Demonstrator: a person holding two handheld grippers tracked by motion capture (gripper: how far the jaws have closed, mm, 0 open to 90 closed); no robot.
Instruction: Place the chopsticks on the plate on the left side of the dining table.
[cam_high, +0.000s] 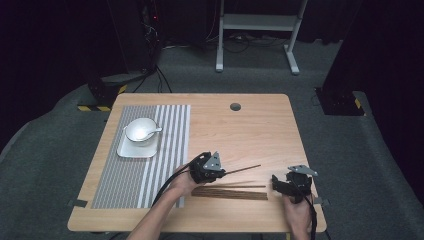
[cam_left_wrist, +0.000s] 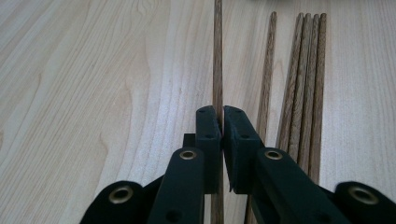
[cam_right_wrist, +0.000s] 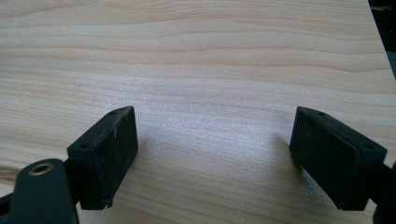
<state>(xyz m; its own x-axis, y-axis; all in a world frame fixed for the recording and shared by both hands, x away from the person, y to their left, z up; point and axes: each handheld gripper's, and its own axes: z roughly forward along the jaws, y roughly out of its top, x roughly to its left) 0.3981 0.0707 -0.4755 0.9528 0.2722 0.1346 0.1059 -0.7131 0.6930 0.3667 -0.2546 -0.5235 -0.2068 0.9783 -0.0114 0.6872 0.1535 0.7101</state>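
bowl (cam_high: 140, 130) on placemat (cam_high: 125, 175) left, chopsticks (cam_high: 230, 192) right

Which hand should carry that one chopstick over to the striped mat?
Left. The left tool is already shut on the chopstick and sits beside the striped mat. The right tool is open, holding nothing, farther away.

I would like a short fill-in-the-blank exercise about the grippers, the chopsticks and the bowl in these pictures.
1. The left gripper is shut on one ____.
2. The jaws of the right gripper stand ____, with nothing between them.
3. The loose chopsticks lie on the bare wood of the table, between the two ____.
4. The white bowl with its spoon stands on a plate that rests on the striped ____.

Missing words: chopstick; open; grippers; mat
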